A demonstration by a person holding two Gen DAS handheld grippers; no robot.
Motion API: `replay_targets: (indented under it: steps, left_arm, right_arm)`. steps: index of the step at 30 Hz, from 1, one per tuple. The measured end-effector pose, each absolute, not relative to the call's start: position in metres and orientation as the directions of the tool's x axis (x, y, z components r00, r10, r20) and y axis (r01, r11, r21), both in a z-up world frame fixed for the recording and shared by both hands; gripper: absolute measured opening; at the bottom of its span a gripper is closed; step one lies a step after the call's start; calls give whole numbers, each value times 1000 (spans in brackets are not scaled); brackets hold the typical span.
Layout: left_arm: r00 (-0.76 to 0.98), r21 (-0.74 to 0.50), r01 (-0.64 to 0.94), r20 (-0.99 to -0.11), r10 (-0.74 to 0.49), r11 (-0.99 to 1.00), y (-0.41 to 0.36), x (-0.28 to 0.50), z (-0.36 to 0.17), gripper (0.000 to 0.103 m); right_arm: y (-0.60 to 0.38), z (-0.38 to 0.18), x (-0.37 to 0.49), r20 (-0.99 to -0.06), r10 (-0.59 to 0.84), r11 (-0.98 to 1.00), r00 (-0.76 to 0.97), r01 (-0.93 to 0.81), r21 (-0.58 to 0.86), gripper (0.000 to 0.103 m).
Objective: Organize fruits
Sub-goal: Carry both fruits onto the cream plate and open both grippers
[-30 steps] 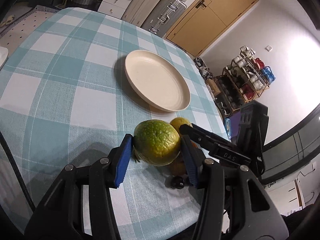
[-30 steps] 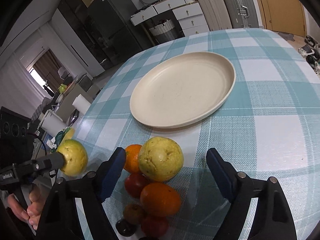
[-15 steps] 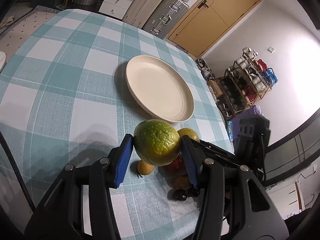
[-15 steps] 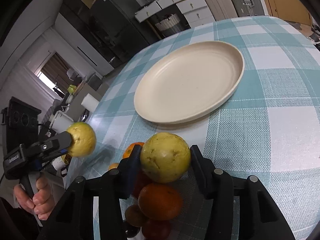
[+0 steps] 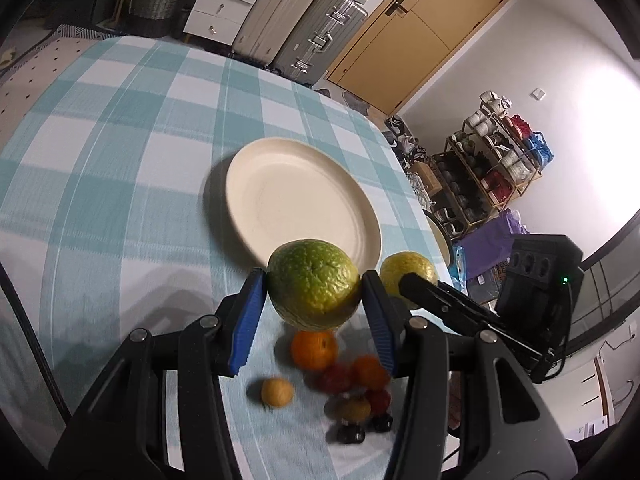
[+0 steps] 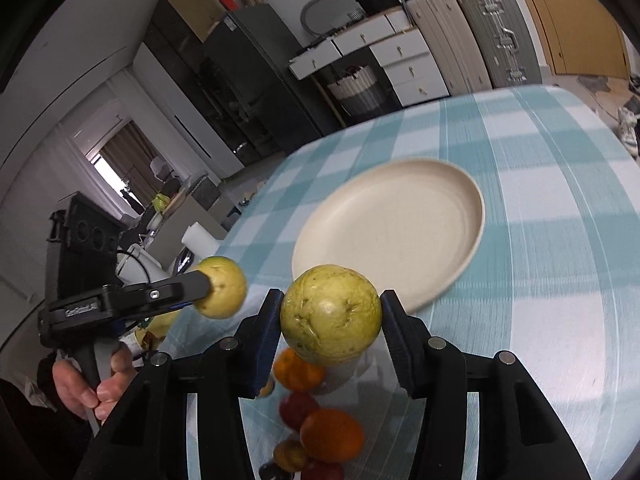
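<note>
Your left gripper (image 5: 314, 306) clamps the green citrus (image 5: 314, 284) across its widest girth, above the fruit pile (image 5: 340, 376), short of the plate (image 5: 280, 160). Your right gripper (image 6: 330, 332) likewise clamps the yellow guava (image 6: 330, 318). Both fruits look firm, rounded and likely to roll; keep the pads centred. Beyond the pile, the plate sits bare.

Wooden door (image 5: 420, 32), suitcases (image 5: 304, 36), white drawers (image 5: 220, 8), black fridge (image 6: 256, 80), checked tablecloth (image 5: 100, 160)
</note>
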State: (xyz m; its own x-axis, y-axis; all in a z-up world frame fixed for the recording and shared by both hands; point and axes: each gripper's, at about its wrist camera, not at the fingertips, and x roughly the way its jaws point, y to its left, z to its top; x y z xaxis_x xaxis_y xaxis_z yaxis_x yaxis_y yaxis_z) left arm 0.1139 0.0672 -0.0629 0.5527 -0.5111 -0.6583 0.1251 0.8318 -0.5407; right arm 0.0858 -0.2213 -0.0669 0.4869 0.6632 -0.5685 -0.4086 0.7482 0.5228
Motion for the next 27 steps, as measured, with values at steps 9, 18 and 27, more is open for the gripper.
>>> replay_targets:
  steps: [9,18,27]
  left_arm:
    - [555,-505,151,-668,-496,850,49,175,-54,46]
    - [534,-509,128,-688,-492,851,42,240,-71,46]
    - [506,-518,122,-701,-502,846,29,289,-94,46]
  right_arm:
    - [-218,-50,126,-576,629,778,523,-431,457,50]
    - [-213,-57,181,-595,591,805,544,-435,403,50]
    - [-205,-80,219,-626,567,822,535,-420,385,50]
